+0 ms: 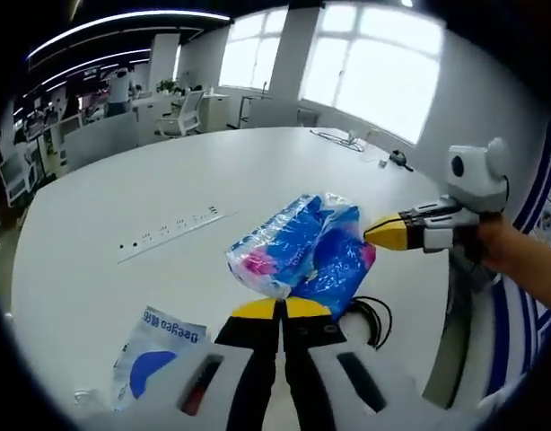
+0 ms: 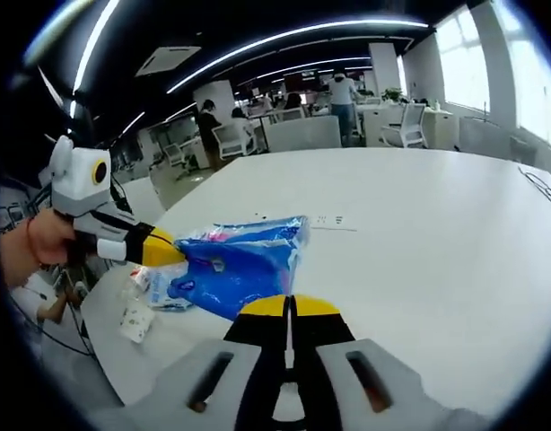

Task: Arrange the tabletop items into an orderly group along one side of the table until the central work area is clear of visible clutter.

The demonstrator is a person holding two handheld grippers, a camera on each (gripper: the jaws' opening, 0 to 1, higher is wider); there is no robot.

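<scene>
A crinkled blue plastic pack (image 1: 302,242) with pink and white print hangs just above the white table (image 1: 168,171), stretched between both grippers. My left gripper (image 1: 280,305) is shut, its yellow tips pinching the pack's near edge. The right gripper (image 1: 383,232) comes in from the right in a person's hand, shut on the pack's far corner. In the right gripper view, the pack (image 2: 240,256) lies just beyond my right gripper (image 2: 291,305), with the left gripper (image 2: 159,247) at its left end. A white pouch (image 1: 154,355) with blue print lies near the table edge.
A black cable (image 1: 372,321) coils on the table under the pack. A socket strip (image 1: 172,229) is set flush in the tabletop. Small white packets (image 2: 136,321) lie by the white pouch (image 2: 159,289). Office desks and chairs (image 2: 235,139) stand beyond the table.
</scene>
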